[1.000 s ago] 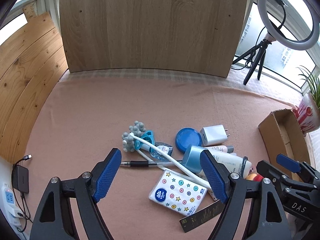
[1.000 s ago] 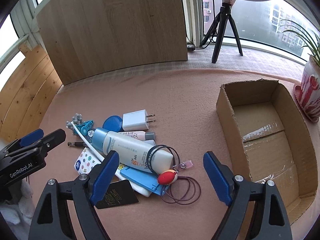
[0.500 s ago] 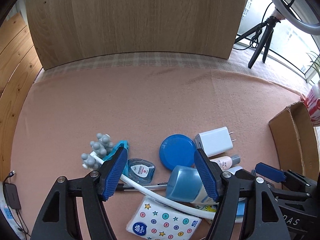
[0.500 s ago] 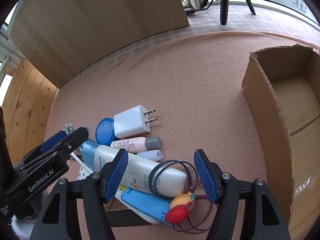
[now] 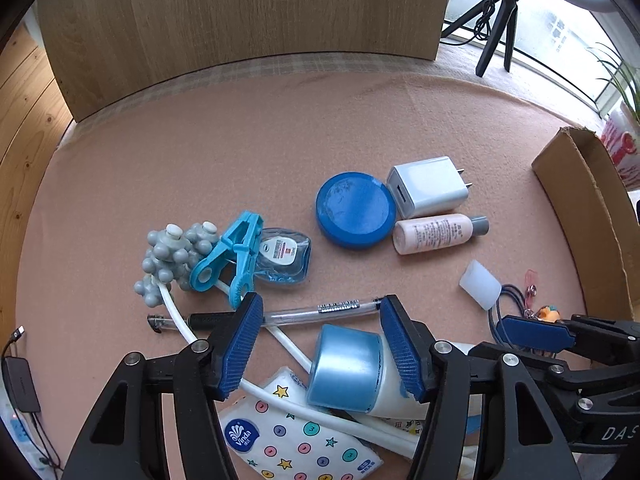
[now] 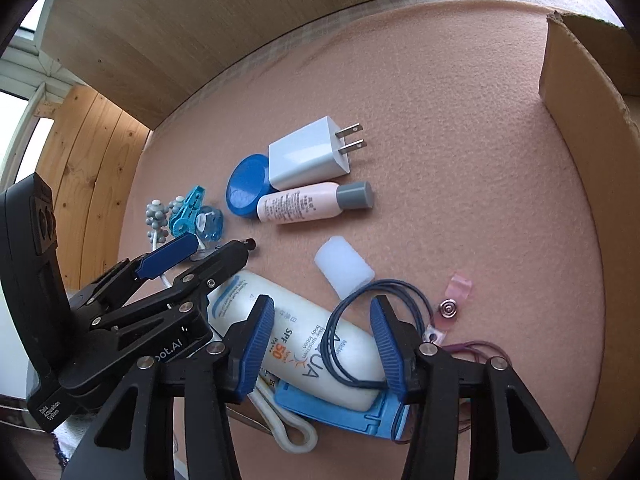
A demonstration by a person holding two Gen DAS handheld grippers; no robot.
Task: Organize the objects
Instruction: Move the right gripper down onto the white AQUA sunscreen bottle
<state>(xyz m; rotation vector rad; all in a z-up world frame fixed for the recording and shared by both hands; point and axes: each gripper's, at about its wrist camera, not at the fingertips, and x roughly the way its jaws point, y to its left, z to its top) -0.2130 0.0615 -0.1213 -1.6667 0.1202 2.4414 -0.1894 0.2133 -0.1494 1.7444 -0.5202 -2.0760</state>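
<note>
A white sunscreen bottle (image 6: 320, 344) with a blue cap (image 5: 344, 364) lies in a pile on the pink mat. My left gripper (image 5: 320, 344) is open, its fingers either side of the cap; the right finger is close against it. My right gripper (image 6: 320, 340) is open and straddles the bottle's body. A dark blue cord (image 6: 360, 320) loops over the bottle. Around lie a white charger (image 6: 308, 156), a blue round lid (image 5: 354, 210), a small pink bottle (image 5: 436, 232), a pen (image 5: 304, 312), a tissue pack (image 5: 300, 436), a blue clip (image 5: 228, 260) and a grey massager (image 5: 172, 256).
A cardboard box (image 6: 588, 92) stands open at the right, also in the left wrist view (image 5: 580, 208). A wooden board (image 5: 240, 12) stands behind the mat. A white cap (image 6: 344, 268) and a badge clip (image 6: 448, 308) lie near the bottle. A blue case (image 6: 340, 412) lies under it.
Both grippers have moved forward and down onto the pile. The left one now brackets the bottle's blue cap, the right one its body. Both have stayed open.
</note>
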